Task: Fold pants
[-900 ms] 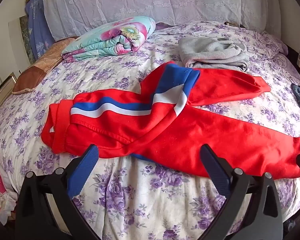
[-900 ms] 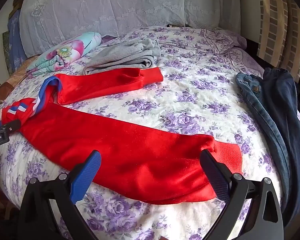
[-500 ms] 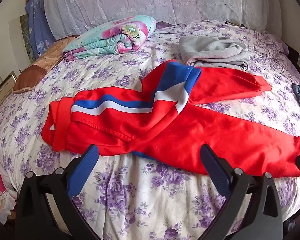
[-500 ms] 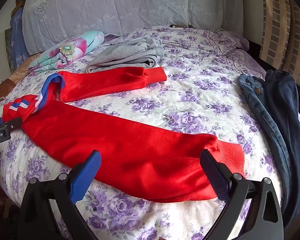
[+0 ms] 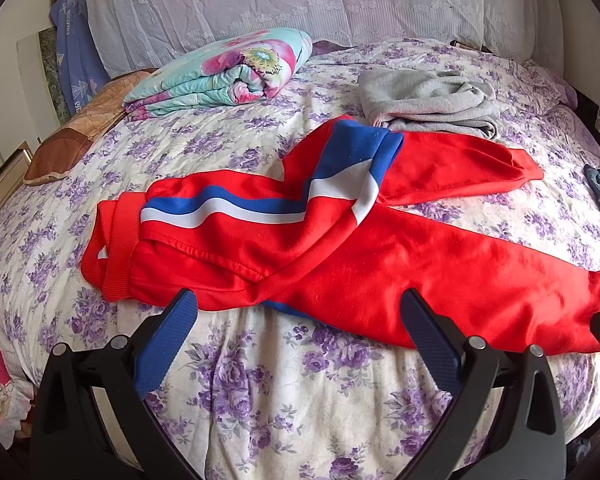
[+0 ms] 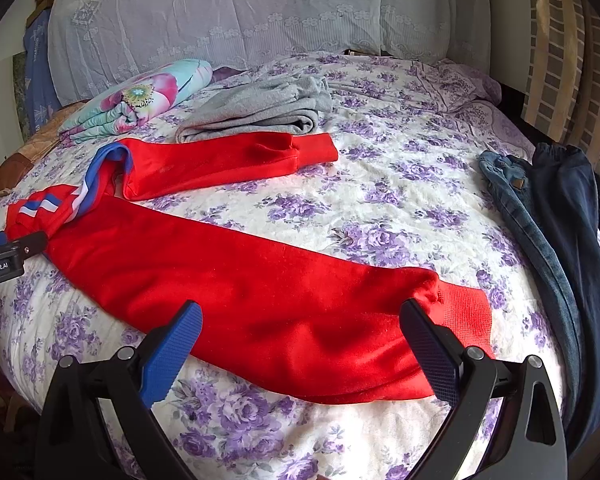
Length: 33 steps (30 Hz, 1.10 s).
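Red track pants [image 5: 380, 256] with a blue and white side stripe lie unfolded across the bed, waistband at the left, legs spread to the right. In the right wrist view the near leg [image 6: 260, 292] runs to a ribbed cuff [image 6: 464, 316]; the far leg [image 6: 228, 160] lies behind. My left gripper [image 5: 298, 312] is open and empty, just in front of the seat of the pants. My right gripper [image 6: 300, 320] is open and empty, over the lower part of the near leg.
A folded floral quilt [image 5: 228, 76] and a folded grey garment [image 5: 428, 100] lie at the back of the flowered bed [image 5: 284, 384]. Blue jeans [image 6: 548, 224] lie along the bed's right edge. Lace-covered pillows [image 6: 220, 12] stand behind.
Both grippers have drawn slightly back and lower toward the near bed edge; the pants have not moved. Both stay open.
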Available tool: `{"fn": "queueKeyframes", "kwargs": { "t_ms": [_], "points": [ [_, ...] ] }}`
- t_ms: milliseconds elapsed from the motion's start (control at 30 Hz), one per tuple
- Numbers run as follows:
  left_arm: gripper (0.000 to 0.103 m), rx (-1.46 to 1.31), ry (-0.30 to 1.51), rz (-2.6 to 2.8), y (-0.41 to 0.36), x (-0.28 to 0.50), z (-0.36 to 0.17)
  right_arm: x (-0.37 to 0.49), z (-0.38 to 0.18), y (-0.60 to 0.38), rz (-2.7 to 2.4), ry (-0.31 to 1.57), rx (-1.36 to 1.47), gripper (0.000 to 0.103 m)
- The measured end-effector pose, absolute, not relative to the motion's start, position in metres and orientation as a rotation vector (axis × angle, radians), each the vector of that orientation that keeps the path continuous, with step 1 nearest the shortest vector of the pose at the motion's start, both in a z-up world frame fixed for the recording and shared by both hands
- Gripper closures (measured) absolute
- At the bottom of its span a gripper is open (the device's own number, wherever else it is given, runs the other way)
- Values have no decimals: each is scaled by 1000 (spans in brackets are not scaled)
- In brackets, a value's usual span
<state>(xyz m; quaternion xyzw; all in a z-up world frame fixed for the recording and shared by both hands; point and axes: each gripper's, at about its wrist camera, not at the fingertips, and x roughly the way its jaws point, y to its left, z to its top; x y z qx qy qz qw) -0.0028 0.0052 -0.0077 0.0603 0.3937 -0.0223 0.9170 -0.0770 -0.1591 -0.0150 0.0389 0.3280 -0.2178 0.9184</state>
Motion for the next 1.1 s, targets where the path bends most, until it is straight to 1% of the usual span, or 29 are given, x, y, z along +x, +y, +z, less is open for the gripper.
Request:
{"fn": "queueKeyframes", "kwargs": {
  "t_ms": [333, 1100],
  "points": [
    [4, 119, 836, -51, 5, 2, -15, -74, -17, -155, -447, 685, 76, 4],
    [4, 120, 835, -52, 8, 3, -16, -75, -16, -160, -445, 679, 81, 4]
  ]
}}
